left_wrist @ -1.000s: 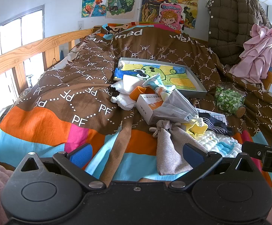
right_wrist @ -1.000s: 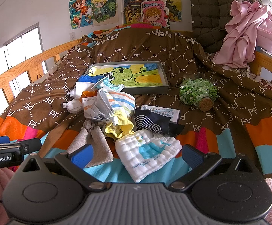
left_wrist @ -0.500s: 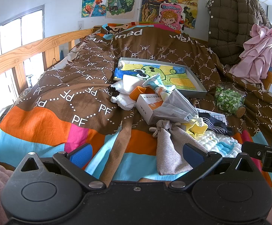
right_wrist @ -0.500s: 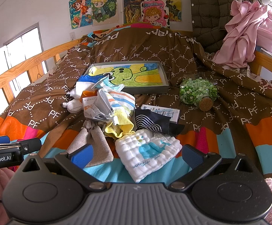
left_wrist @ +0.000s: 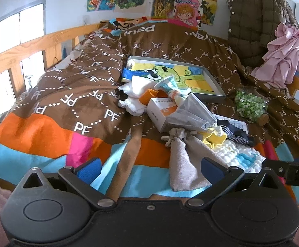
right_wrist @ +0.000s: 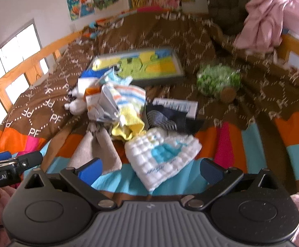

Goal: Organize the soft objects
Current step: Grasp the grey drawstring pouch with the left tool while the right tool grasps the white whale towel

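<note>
A heap of soft things lies on the bed's patterned quilt [left_wrist: 71, 103]: a grey drawstring pouch [left_wrist: 185, 160], a white waffle cloth with a blue patch [right_wrist: 163, 154], a yellow sock [right_wrist: 128, 126], a dark striped sock [right_wrist: 165, 119], a striped cloth [right_wrist: 126, 97] and white socks [left_wrist: 134, 106]. My left gripper [left_wrist: 150, 168] is open, low at the quilt's near edge, with the pouch just ahead on its right. My right gripper [right_wrist: 150, 167] is open, and the waffle cloth lies between and just ahead of its fingers, untouched. The right wrist view is blurred.
A grey tray with a cartoon picture [left_wrist: 176, 76] lies behind the heap. A corked jar of green bits [left_wrist: 251, 107] rests at the right. A white box [left_wrist: 159, 111] and a grey mask [left_wrist: 192, 116] sit in the heap. Wooden rail [left_wrist: 26, 51] at left; jacket [left_wrist: 254, 20] and pink cloth [left_wrist: 283, 55] at back right.
The right gripper has swung and tilted, blurring its view, and the waffle cloth now sits more central ahead of it. The left gripper has held still.
</note>
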`<state>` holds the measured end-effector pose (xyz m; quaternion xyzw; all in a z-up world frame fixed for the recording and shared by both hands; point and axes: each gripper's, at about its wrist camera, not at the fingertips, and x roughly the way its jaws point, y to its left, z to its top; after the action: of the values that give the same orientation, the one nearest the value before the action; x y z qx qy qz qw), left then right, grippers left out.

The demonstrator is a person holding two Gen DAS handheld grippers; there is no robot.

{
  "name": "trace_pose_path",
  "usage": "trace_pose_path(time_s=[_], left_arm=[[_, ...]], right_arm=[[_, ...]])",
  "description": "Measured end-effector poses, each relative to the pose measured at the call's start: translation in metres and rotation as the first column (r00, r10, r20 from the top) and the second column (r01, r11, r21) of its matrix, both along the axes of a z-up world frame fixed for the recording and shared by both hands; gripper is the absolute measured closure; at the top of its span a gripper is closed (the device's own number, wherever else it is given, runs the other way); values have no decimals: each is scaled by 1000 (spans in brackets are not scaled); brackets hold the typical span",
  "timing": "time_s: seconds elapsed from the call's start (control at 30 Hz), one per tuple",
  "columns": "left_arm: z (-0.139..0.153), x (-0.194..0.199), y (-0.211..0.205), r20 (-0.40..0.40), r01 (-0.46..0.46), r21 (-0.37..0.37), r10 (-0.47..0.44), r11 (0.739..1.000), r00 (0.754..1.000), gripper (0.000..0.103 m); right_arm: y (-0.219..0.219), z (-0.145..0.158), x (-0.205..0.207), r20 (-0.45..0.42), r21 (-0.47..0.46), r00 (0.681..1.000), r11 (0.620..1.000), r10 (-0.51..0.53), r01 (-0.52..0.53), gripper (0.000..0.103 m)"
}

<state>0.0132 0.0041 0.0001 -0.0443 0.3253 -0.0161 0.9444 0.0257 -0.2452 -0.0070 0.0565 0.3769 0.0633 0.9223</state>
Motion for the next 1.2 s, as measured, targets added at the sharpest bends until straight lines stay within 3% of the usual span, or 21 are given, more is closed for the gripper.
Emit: trace_pose_path(time_s=[0.27,0.47,0.6,0.83,1.0,1.2], left_arm=[[1,36,-1,-92,62,-14,-63,998,994,1],[-10,76,2,-182,68,-88,-83,994,980,1],[-23,98,0,-226,82,-119,-107,990,968,1],[-41,122,-7,-271,82,-233,-146,969,952,1],[-54,138,-5,-316,24,-325,-133,945,939,1],[-69,149,-8,-368,4,-375,-153,927,917,1]], right_arm=[[-11,3,41,-89,0,993,997,80,-80,0],[-19,-6,79,-196,-10,974,993,111,-116,0],[-20,-17,101,-232,-70,967,990,102,-121,0],[-27,-44,131,-352,58,927,992,128,-115,0],[-30,-51,141,-355,71,928,993,116,-97,0],[-23,-61,152,-361,32,924,992,122,-118,0]])
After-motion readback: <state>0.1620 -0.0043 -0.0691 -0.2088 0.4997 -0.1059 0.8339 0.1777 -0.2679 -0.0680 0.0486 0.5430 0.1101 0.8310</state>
